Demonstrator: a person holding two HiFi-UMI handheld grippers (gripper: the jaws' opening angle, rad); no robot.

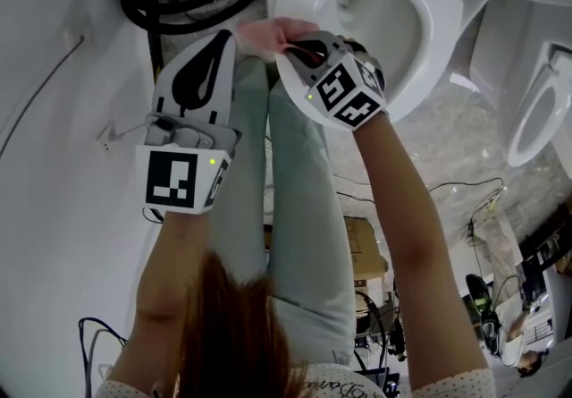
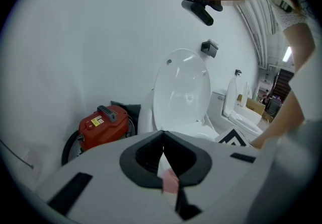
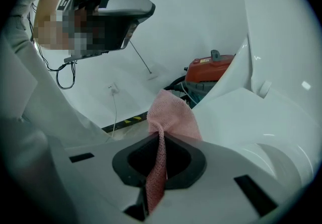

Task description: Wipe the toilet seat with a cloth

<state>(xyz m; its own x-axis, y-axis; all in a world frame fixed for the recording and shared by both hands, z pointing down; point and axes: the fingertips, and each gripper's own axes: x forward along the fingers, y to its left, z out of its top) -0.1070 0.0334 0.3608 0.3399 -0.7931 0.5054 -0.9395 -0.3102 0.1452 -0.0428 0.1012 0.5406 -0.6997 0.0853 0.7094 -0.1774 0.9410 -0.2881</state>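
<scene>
A pink cloth [image 1: 279, 32] is stretched between my two grippers, just left of the open toilet's seat [image 1: 427, 47]. My right gripper [image 1: 293, 52] is shut on the cloth [image 3: 171, 115], which bunches up above its jaws beside the white seat [image 3: 241, 117]. My left gripper [image 1: 235, 38] is shut too, with a small pink fold of cloth [image 2: 170, 182] pinched low between its jaws. From the left gripper [image 2: 162, 135] the toilet's raised lid [image 2: 181, 89] stands straight ahead. The right gripper [image 3: 160, 136] sees the left gripper [image 3: 118, 14] high at the upper left.
A red vacuum [image 2: 103, 123] with a black hose [image 1: 179, 3] sits against the wall left of the toilet. A second toilet [image 1: 536, 114] stands to the right. Cables [image 1: 465, 186] and a cardboard box [image 1: 362, 244] lie on the floor behind me. The person's legs [image 1: 304, 235] are below the grippers.
</scene>
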